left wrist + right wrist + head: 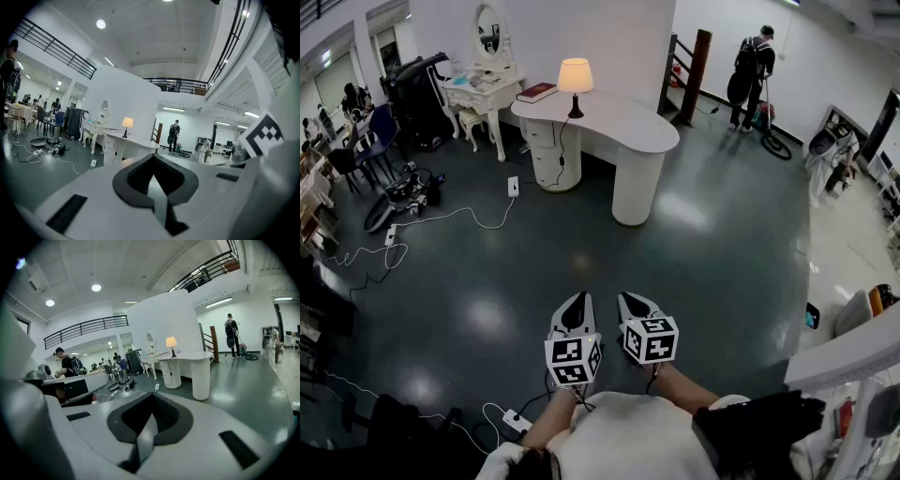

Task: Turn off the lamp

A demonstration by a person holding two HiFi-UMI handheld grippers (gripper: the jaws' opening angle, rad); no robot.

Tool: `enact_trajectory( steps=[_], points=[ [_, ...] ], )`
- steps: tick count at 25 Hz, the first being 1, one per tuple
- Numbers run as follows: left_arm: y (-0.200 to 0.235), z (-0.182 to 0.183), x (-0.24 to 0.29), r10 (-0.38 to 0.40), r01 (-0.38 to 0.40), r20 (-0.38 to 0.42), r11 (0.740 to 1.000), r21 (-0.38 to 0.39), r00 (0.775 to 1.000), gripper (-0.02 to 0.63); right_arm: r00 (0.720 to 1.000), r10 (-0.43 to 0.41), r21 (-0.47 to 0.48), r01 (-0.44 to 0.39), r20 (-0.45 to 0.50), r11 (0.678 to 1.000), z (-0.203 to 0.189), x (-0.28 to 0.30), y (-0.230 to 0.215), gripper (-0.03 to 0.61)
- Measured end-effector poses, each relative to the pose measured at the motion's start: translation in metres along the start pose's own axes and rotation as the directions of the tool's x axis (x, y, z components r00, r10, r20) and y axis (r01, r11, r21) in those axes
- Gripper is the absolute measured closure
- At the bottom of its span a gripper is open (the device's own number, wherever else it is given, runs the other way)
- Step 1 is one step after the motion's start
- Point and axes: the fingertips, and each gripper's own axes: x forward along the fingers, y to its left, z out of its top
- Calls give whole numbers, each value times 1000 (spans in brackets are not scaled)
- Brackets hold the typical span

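The lamp [575,77] has a cream shade on a dark stem and is lit. It stands at the back of a curved white desk [623,131] far across the room, and is small in the left gripper view [127,123] and the right gripper view [171,342]. Its black cord hangs down the desk front. My left gripper [575,305] [152,161] and right gripper [630,302] [151,400] are side by side close to my body, several steps from the desk. Both are shut with nothing between their jaws.
A red book [536,92] lies beside the lamp. A white dressing table with an oval mirror [484,84] stands left of the desk. A power strip [513,186] and white cables trail over the dark floor at left. A person [752,70] stands at back right. A white counter [848,354] is on my right.
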Motion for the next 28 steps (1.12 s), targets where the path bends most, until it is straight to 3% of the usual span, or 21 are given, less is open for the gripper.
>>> enact_trajectory(
  steps=[15, 28],
  points=[
    [20, -2, 9, 9, -9, -12, 1000, 5, 1000, 607, 1000, -7, 11, 7, -11, 1000, 1, 19, 4, 580],
    [80, 1, 10, -6, 8, -41, 999, 47, 999, 606, 998, -70, 81, 70, 0, 994, -3, 59, 25, 578]
  ],
)
